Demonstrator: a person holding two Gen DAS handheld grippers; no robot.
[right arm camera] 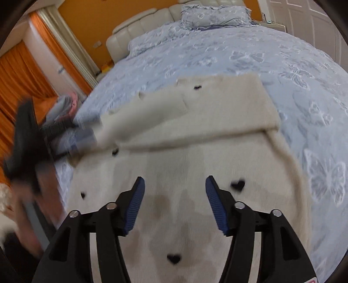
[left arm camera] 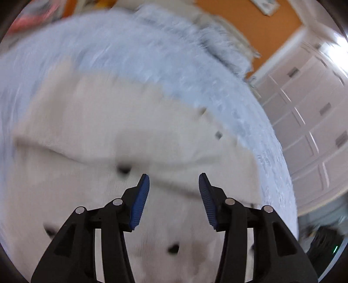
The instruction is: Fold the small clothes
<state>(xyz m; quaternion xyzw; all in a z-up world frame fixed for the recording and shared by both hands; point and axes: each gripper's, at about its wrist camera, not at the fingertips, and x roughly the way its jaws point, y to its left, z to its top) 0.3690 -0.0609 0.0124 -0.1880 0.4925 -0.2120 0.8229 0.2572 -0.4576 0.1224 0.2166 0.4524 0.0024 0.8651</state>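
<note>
A cream knitted garment (right arm camera: pixel 195 135) dotted with small black hearts (right arm camera: pixel 238 185) lies spread on a bed (right arm camera: pixel 293 65) covered in pale blue butterfly-print bedding, near the bed's left edge as the right wrist view frames it. Its far part is doubled back over itself, making a thick fold across the cloth, and a sleeve (right arm camera: pixel 139 117) lies slanted toward that left edge. The right claw (right arm camera: pixel 174 185) hangs over the near part of the garment with its blue-padded fingers (right arm camera: pixel 134 204) spread apart – nothing sits between them, and the pads press on no cloth. The left claw (left arm camera: pixel 174 181) is likewise spread above the same cream cloth (left arm camera: pixel 130 130), empty, in a view heavily smeared by blur; faint dark spots show on the fabric there. In the right wrist view a blurred dark shape at the bed's left edge is the other tool with a hand (right arm camera: pixel 28 174) on it. At the head of the bed sits a matching blue pillow (right arm camera: pixel 215 15) against a cream padded headboard (right arm camera: pixel 139 28) – orange curtains (right arm camera: pixel 19 71) hang beyond
</note>
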